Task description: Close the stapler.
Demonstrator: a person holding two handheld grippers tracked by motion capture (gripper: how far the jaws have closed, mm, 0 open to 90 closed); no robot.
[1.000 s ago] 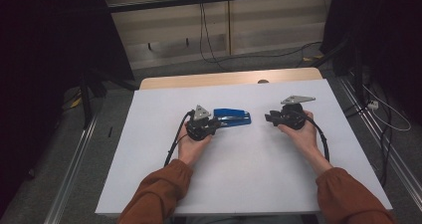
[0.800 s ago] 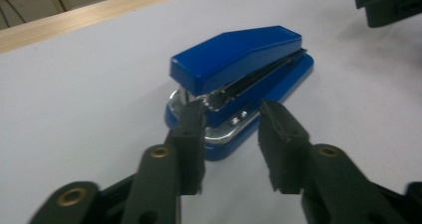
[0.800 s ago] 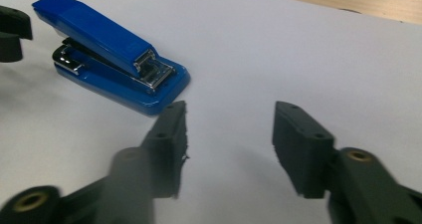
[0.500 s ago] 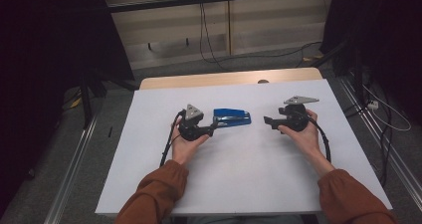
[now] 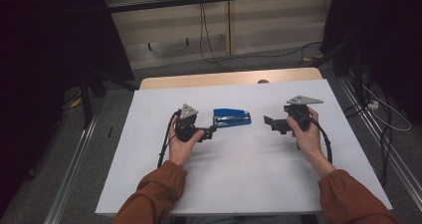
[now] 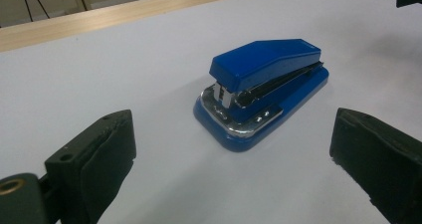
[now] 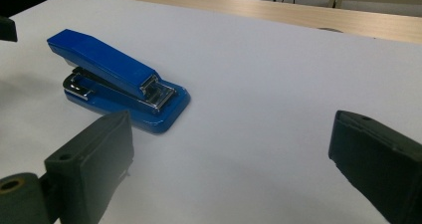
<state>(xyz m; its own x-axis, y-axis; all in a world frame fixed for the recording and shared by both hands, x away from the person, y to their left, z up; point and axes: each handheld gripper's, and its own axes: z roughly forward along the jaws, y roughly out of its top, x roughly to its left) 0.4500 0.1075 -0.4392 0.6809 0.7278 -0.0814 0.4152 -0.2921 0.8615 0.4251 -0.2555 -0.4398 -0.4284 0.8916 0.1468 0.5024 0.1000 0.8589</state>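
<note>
High view: blue stapler (image 5: 232, 118) lying flat on the white tabletop (image 5: 239, 184), near the middle, between the two tongs. Left tongs (image 5: 211, 131) just beside the stapler's near-left end, not touching it as far as can be told; jaws too small here to judge their spread. Right tongs (image 5: 269, 123) well apart from the stapler, out to its right, pointing toward it. Left hand (image 5: 181, 145) and right hand (image 5: 306, 134) wrapped around the bodies, rust-coloured sleeves (image 5: 154, 199) cut off at the bottom edge. Grey three-cornered plate on top of each. Bare wooden strip (image 5: 229, 78) along the far edge of the tabletop, cables (image 5: 209, 45) trailing on the floor beyond, dark shapes at both sides hard to make out.

Left gripper view: stapler (image 6: 259, 89) straight ahead, metal front end facing the camera, resting on the white surface. Left tongs (image 6: 234, 154) spread wide, one jaw at each lower corner, nothing between them; stapler lying beyond the tips. Right jaw cut off by the frame edge.

Right gripper view: stapler (image 7: 119, 82) off to the left, past the left jaw, lid slightly raised at the far end. Right tongs (image 7: 231, 157) spread wide and empty, bare white tabletop between the jaws. Wooden strip (image 7: 308, 15) across the top.
</note>
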